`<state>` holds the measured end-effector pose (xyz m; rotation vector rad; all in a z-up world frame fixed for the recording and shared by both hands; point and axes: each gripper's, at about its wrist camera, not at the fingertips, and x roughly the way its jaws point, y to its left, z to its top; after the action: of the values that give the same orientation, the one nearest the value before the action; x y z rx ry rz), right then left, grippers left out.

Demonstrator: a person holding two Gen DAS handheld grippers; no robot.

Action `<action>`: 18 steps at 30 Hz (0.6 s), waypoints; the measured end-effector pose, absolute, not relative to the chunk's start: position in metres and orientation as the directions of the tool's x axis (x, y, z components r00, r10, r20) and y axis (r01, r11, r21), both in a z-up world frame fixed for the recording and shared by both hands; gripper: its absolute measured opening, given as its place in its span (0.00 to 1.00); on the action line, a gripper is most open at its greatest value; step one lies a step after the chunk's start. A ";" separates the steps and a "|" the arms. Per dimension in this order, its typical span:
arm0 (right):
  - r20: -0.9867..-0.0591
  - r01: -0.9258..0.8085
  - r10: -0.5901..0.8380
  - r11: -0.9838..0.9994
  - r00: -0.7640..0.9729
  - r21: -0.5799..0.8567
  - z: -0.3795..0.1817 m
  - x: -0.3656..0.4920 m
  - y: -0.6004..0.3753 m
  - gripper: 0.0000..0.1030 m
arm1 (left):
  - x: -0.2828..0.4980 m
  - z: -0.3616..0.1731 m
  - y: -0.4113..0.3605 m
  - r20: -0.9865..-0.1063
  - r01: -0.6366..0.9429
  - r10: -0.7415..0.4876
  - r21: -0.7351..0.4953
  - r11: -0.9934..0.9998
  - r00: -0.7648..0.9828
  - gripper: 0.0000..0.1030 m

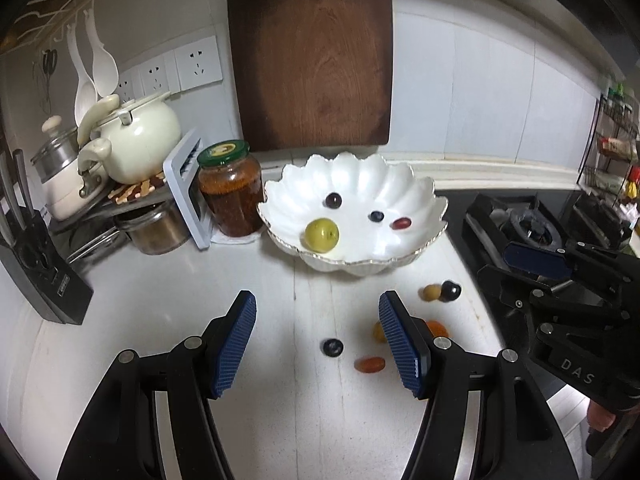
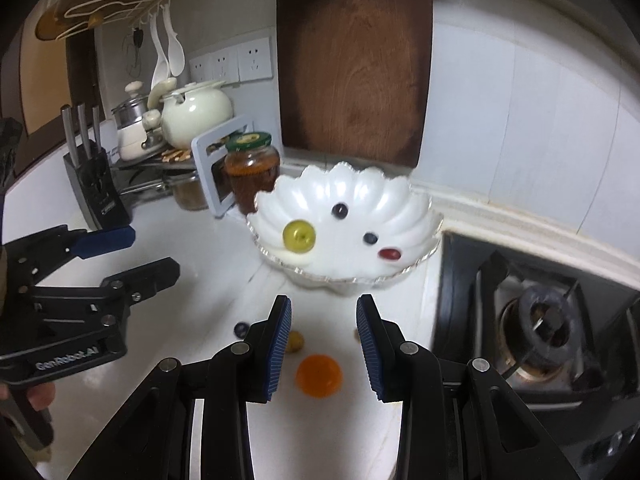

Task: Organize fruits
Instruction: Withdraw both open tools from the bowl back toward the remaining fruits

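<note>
A white scalloped bowl (image 1: pixel 416 196) (image 2: pixel 404 200) stands at the back of the white counter. It holds a yellow-green fruit (image 1: pixel 322 235) (image 2: pixel 299 236), a dark grape (image 1: pixel 333 200), a blueberry (image 1: pixel 376 216) and a red grape (image 1: pixel 401 223). In front of it several small fruits lie loose: a blueberry (image 1: pixel 333 347), a red-orange one (image 1: pixel 369 364), a tan one (image 1: pixel 431 293) and a dark grape (image 1: pixel 451 291). My left gripper (image 1: pixel 318 304) (image 2: pixel 156 252) hovers open over them, empty. My right gripper (image 2: pixel 323 308) (image 1: pixel 494 264) is open above an orange fruit (image 2: pixel 319 375), with a yellow fruit (image 2: pixel 296 342) beside its left finger.
A green-lidded jar (image 1: pixel 230 192) stands just left of the bowl, with a white rack, pots and a cream teapot (image 1: pixel 140 136) behind it. A knife block (image 1: pixel 36 264) is at far left. A wooden cutting board (image 1: pixel 312 56) leans on the wall. A gas stove (image 2: pixel 536 332) borders the counter on the right.
</note>
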<state>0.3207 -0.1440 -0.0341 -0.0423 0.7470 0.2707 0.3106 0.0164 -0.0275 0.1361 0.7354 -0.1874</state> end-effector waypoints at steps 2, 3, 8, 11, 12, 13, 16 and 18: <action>-0.685 -0.259 0.237 0.963 0.689 0.072 -0.042 0.319 -0.145 0.34 | 0.308 -0.034 0.013 -0.676 0.221 -0.115 0.072 0.973 0.728 0.61; -0.690 -0.260 0.236 0.963 0.684 0.072 -0.045 0.318 -0.144 0.34 | 0.306 -0.038 0.011 -0.677 0.231 -0.120 0.076 0.970 0.726 0.61; -0.709 -0.265 0.249 0.960 0.660 0.090 -0.061 0.315 -0.147 0.34 | 0.303 -0.054 0.009 -0.692 0.258 -0.162 0.036 0.965 0.703 0.61; -0.717 -0.264 0.254 0.959 0.649 0.101 -0.069 0.314 -0.148 0.34 | 0.301 -0.063 0.008 -0.700 0.263 -0.179 0.013 0.965 0.691 0.61; -0.721 -0.267 0.258 0.958 0.643 0.104 -0.072 0.313 -0.148 0.34 | 0.300 -0.066 0.007 -0.703 0.264 -0.182 0.009 0.964 0.688 0.61; -0.724 -0.269 0.260 0.957 0.639 0.107 -0.074 0.313 -0.148 0.34 | 0.300 -0.070 0.006 -0.707 0.266 -0.186 0.004 0.964 0.683 0.61; -0.730 -0.271 0.280 0.953 0.623 0.134 -0.083 0.313 -0.148 0.34 | 0.300 -0.081 0.005 -0.717 0.273 -0.200 -0.014 0.962 0.668 0.61; -0.737 -0.271 0.289 0.951 0.611 0.148 -0.089 0.313 -0.147 0.36 | 0.298 -0.088 0.004 -0.720 0.276 -0.205 -0.019 0.961 0.663 0.61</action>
<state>0.3128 -0.1474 -0.0887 0.0228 0.8539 0.3230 0.2984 0.0044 -0.0878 0.0943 0.8017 -0.2723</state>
